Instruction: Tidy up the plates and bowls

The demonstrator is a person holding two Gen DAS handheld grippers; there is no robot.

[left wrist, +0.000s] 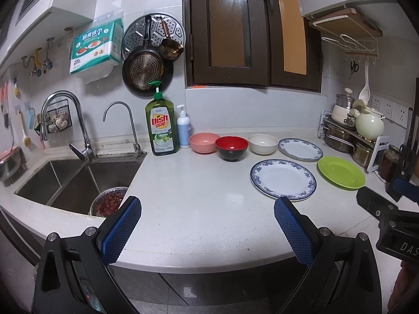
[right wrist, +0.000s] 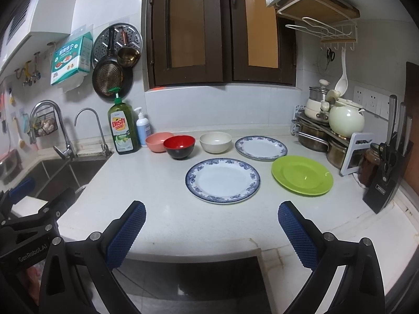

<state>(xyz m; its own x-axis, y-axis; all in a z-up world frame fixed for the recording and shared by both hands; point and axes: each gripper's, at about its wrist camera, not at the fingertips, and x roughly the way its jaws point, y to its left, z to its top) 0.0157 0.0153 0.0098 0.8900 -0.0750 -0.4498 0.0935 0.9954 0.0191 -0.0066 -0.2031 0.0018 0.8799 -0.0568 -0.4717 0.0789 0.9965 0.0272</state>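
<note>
On the white counter (left wrist: 199, 196) stand a pink bowl (left wrist: 203, 143), a red-and-black bowl (left wrist: 231, 147) and a cream bowl (left wrist: 262, 144) in a row at the back. A blue-rimmed plate (left wrist: 283, 178) lies in front, a second blue-rimmed plate (left wrist: 300, 149) behind it, and a green plate (left wrist: 341, 172) to the right. All show in the right wrist view too: the bowls (right wrist: 159, 141) (right wrist: 179, 146) (right wrist: 215, 142) and the plates (right wrist: 222, 180) (right wrist: 261, 147) (right wrist: 302, 175). My left gripper (left wrist: 207, 209) and right gripper (right wrist: 211, 213) are open and empty at the counter's front edge.
A sink (left wrist: 76, 180) with a metal bowl of red food (left wrist: 108, 201) lies at the left. A dish soap bottle (left wrist: 161, 128) and a pump bottle (left wrist: 184, 128) stand beside the bowls. Pots (right wrist: 337, 128), a jar (right wrist: 370, 164) and a knife block (right wrist: 387, 180) crowd the right.
</note>
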